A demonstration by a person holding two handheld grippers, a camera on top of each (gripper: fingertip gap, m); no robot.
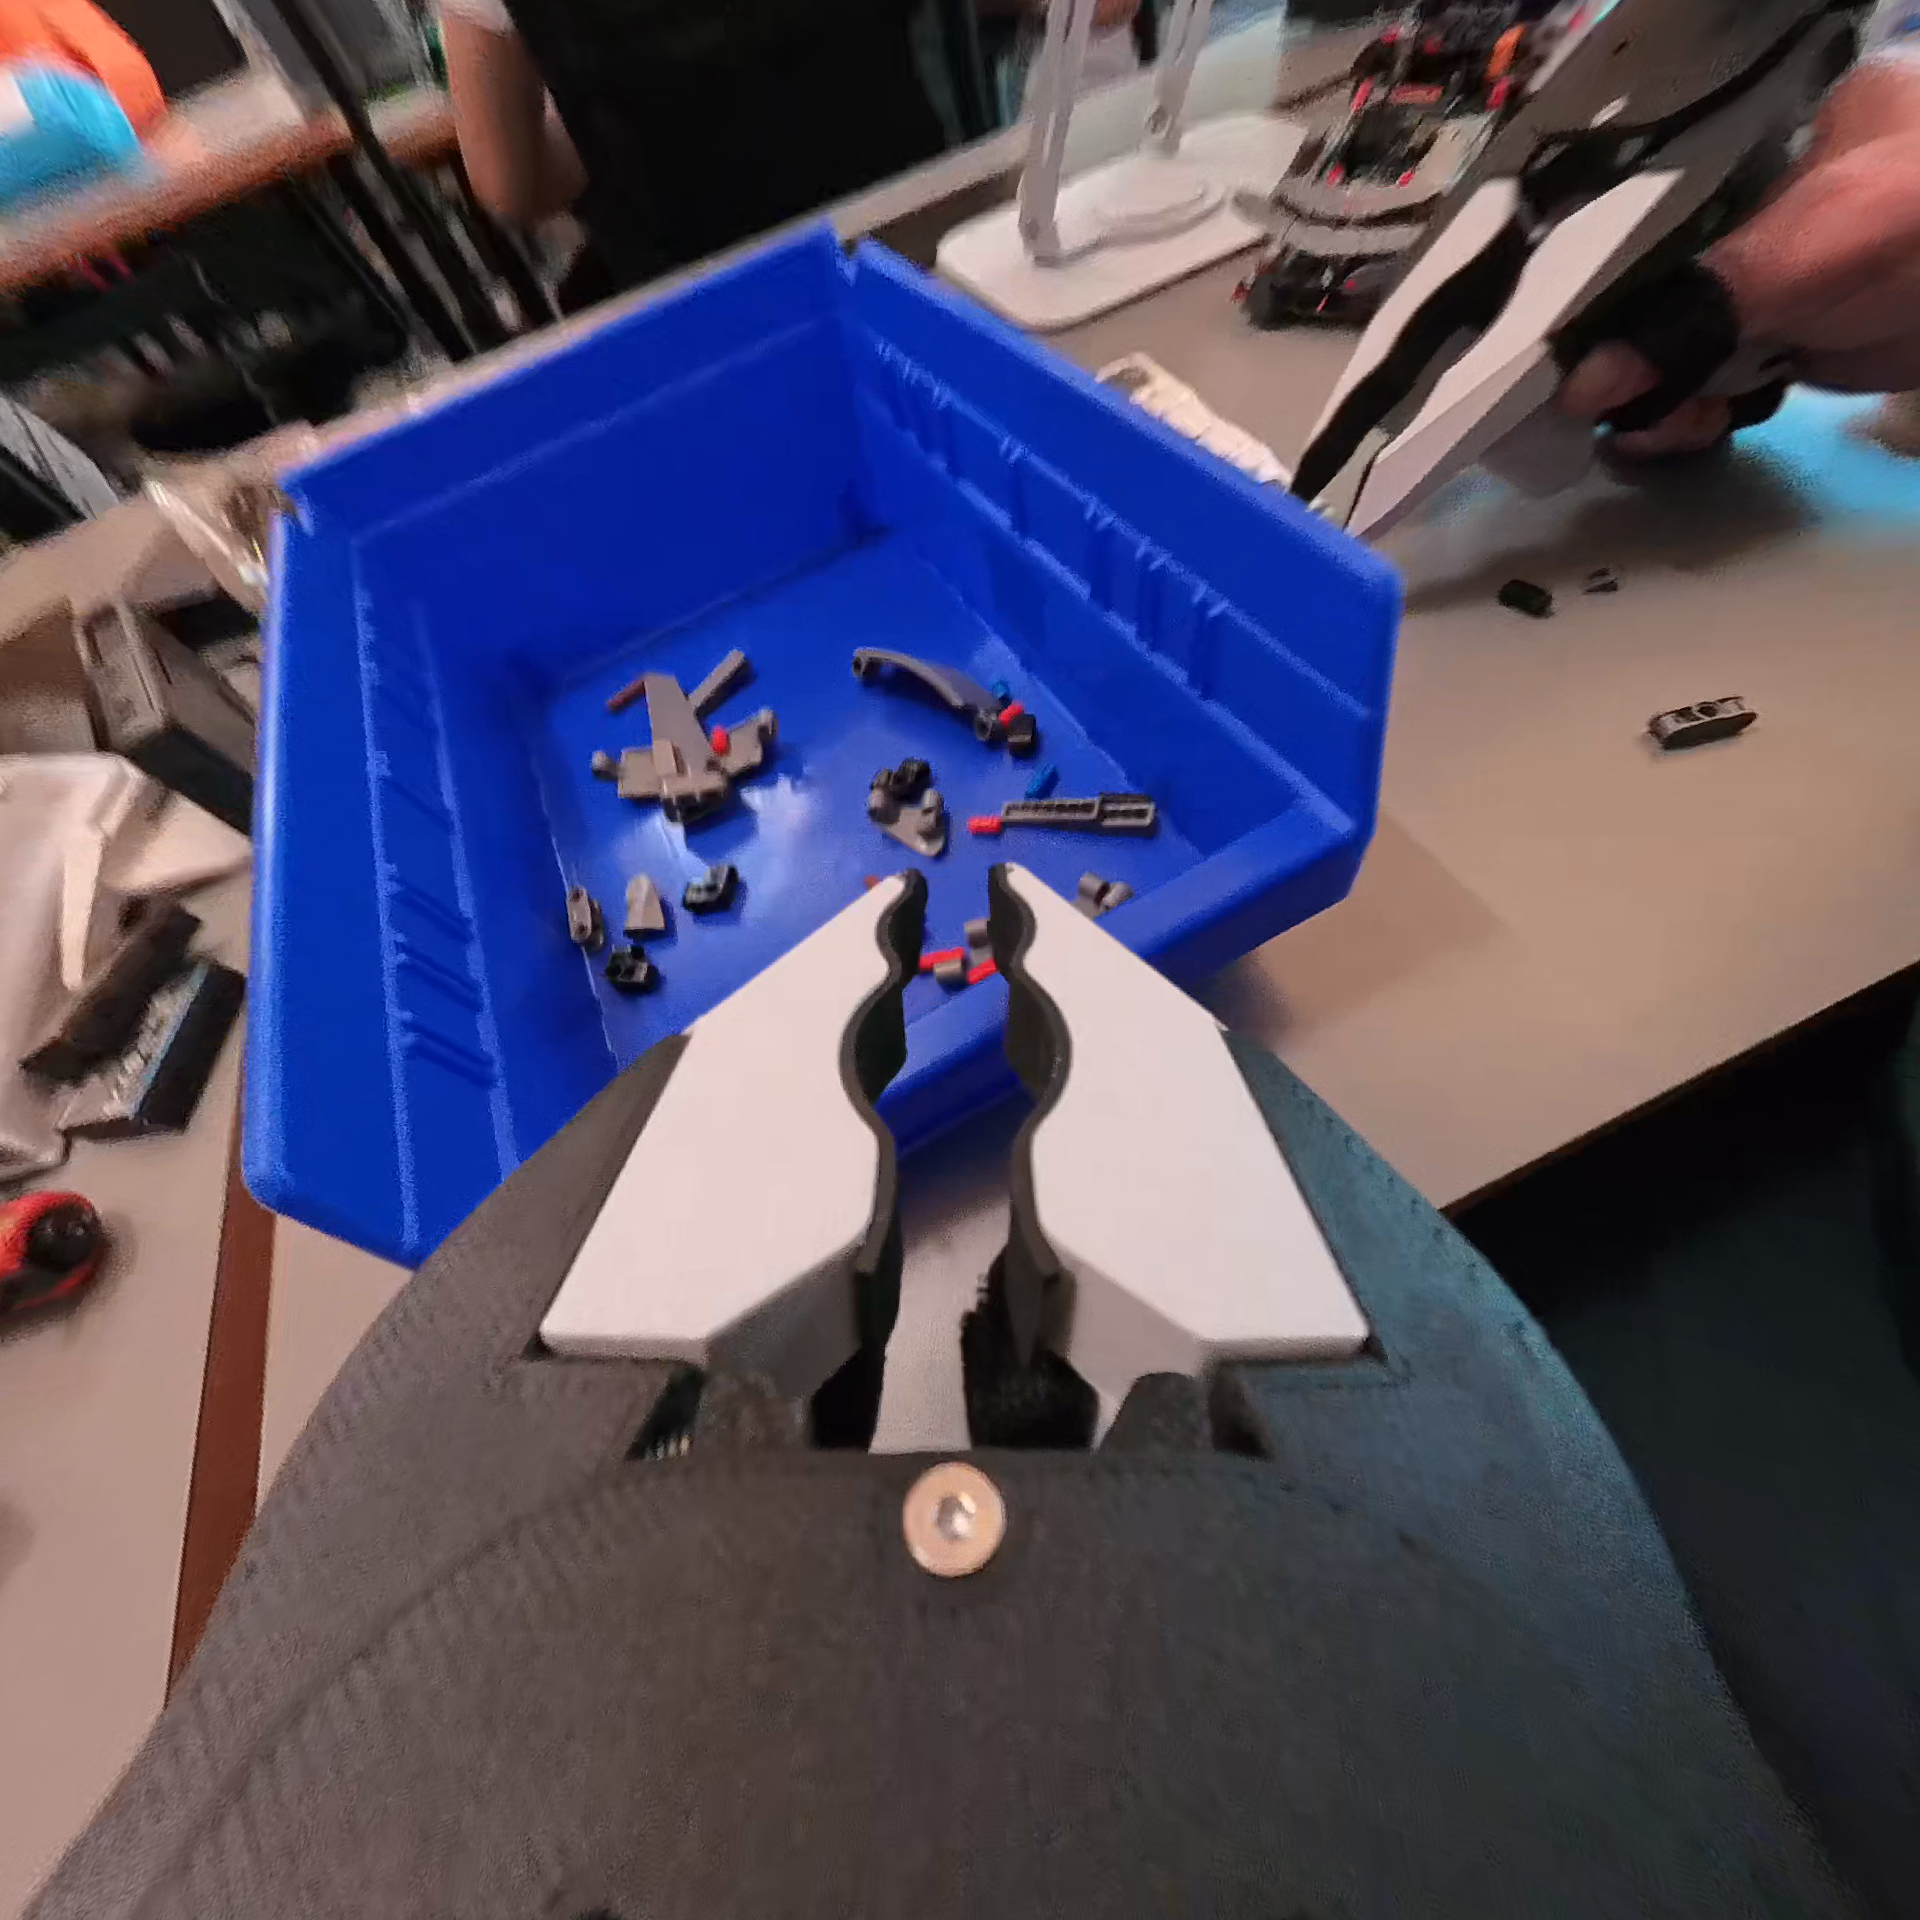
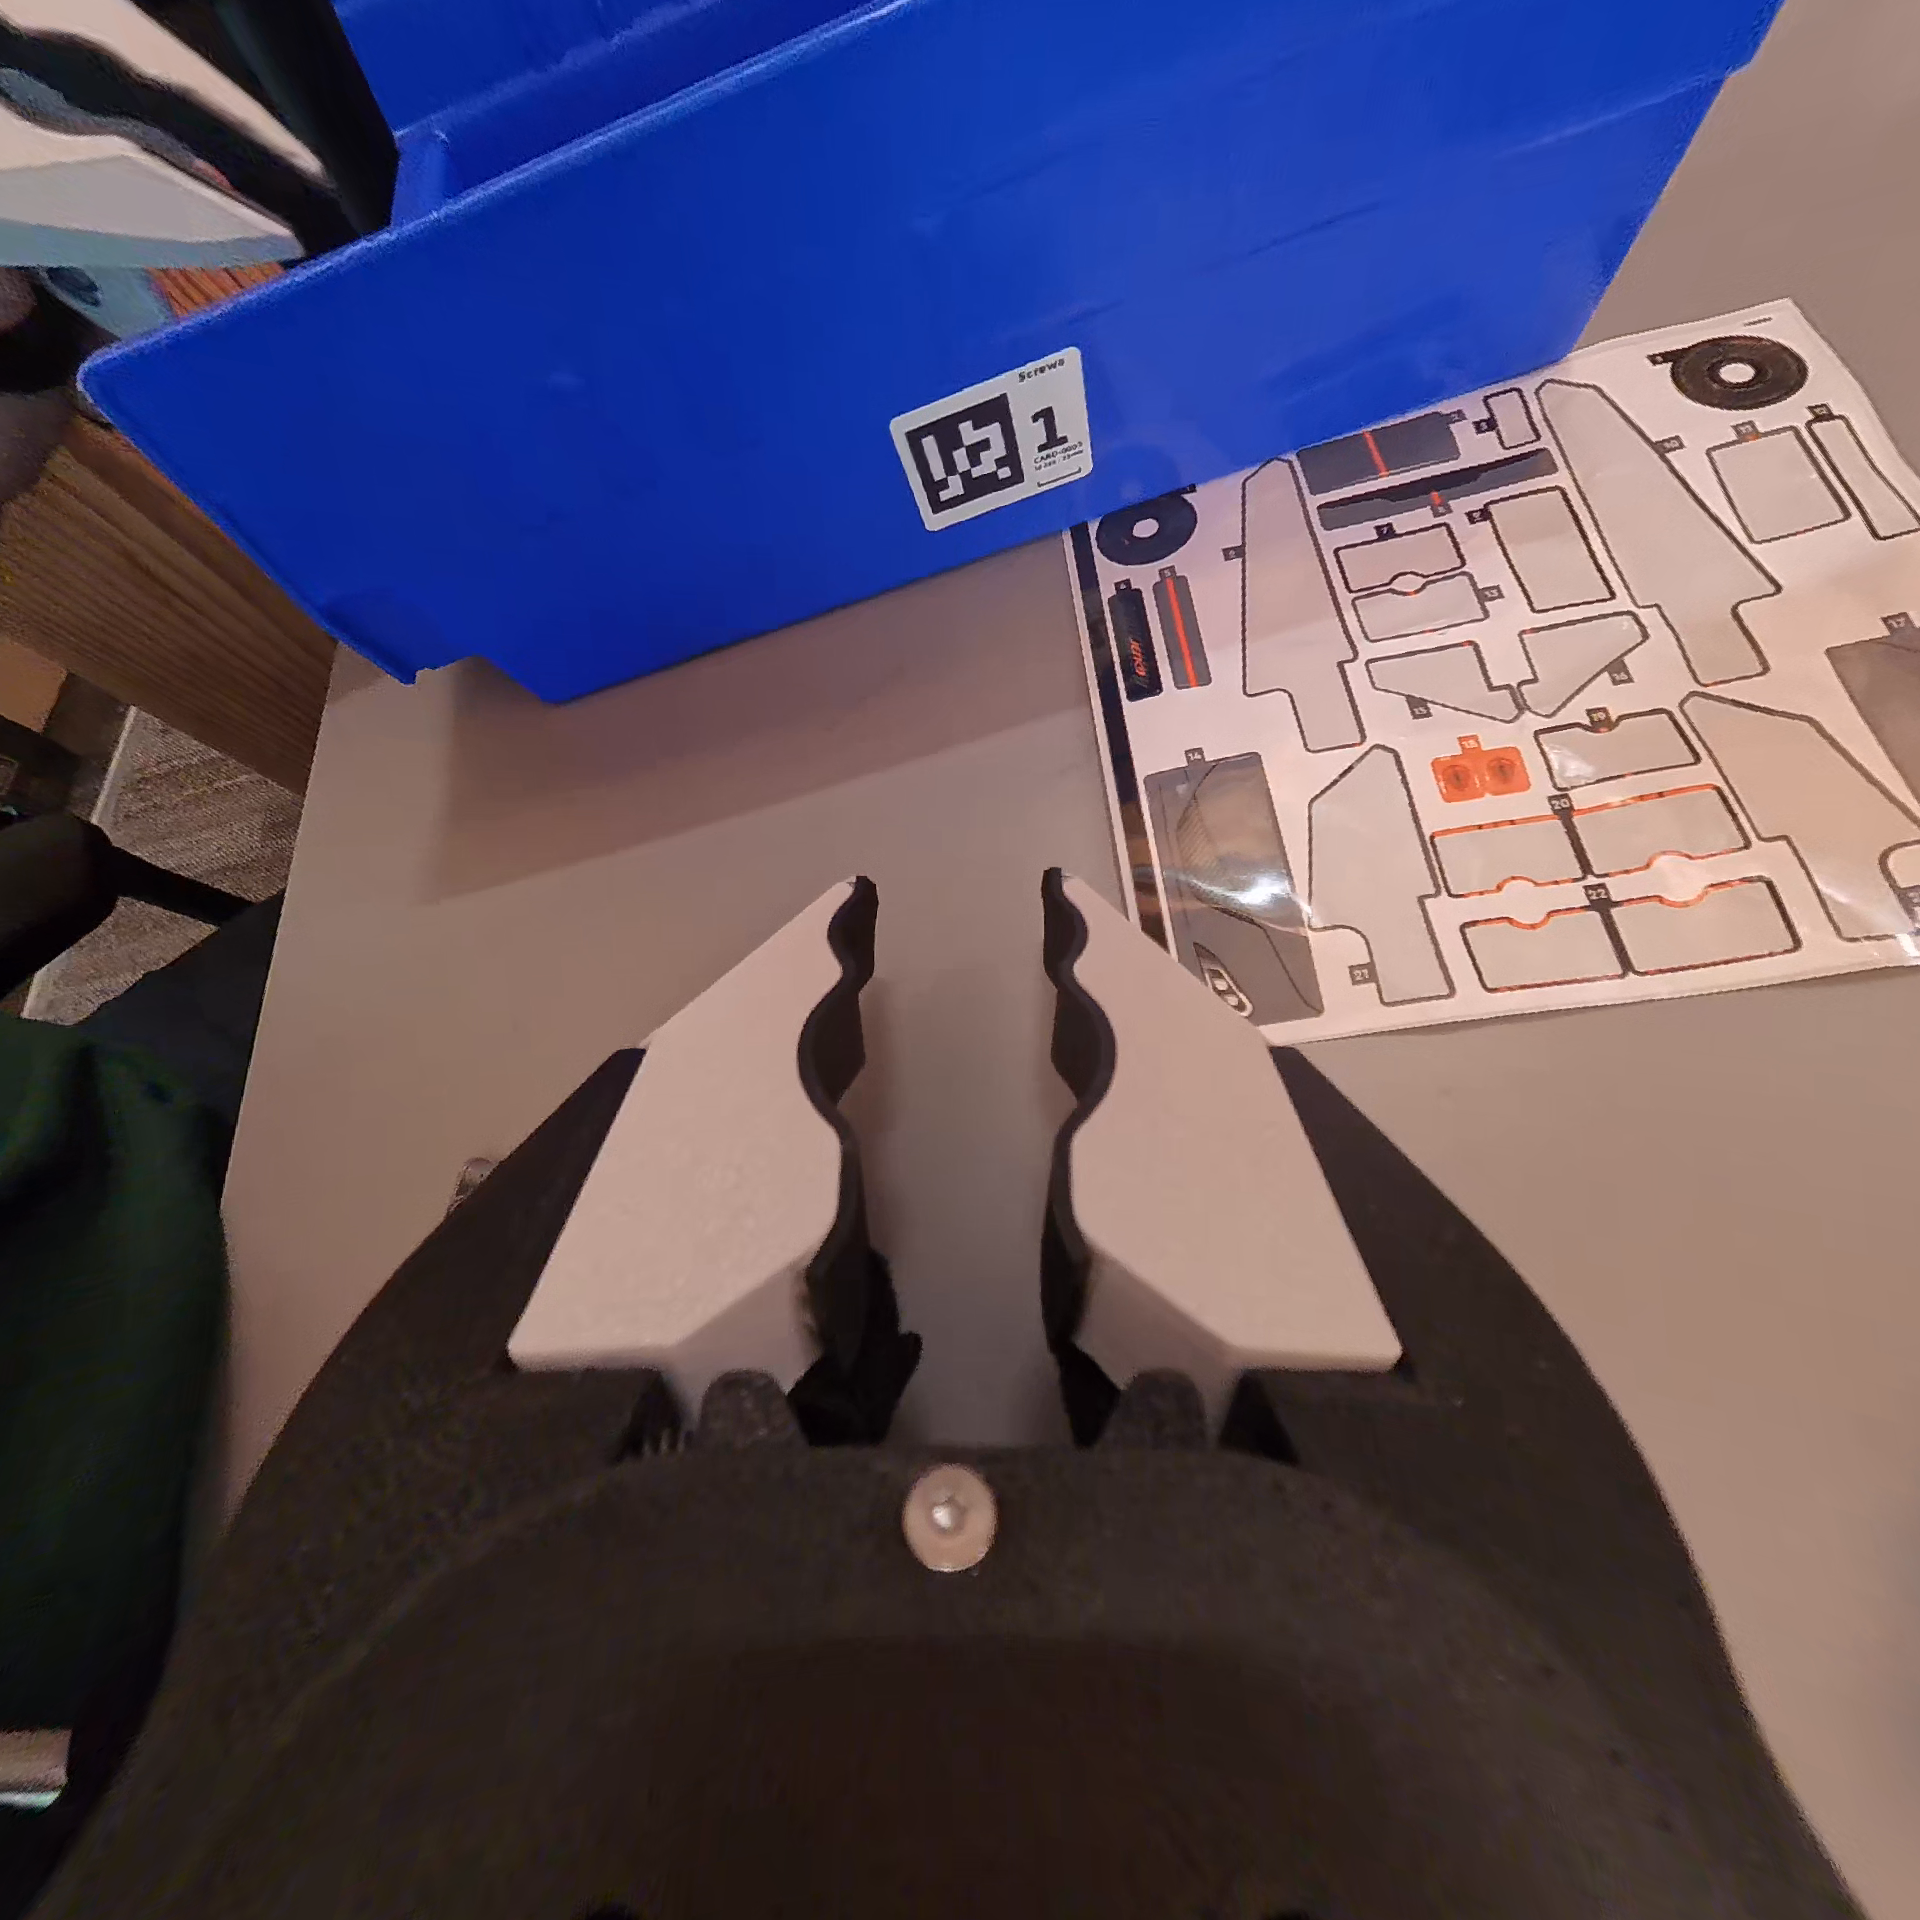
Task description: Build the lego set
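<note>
While wavy-edged fingers (image 1: pixel 831 1039) gape, small angular pieces (image 1: pixel 675 764) litter the ribbed blue bin (image 1: pixel 436 582).

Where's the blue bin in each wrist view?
Left wrist view: the blue bin fills the centre, open top toward the camera, small loose parts on its floor.
Right wrist view: only its outer wall shows across the top, bearing a white label.
Shared landmark: the grey table it sits on.
</note>
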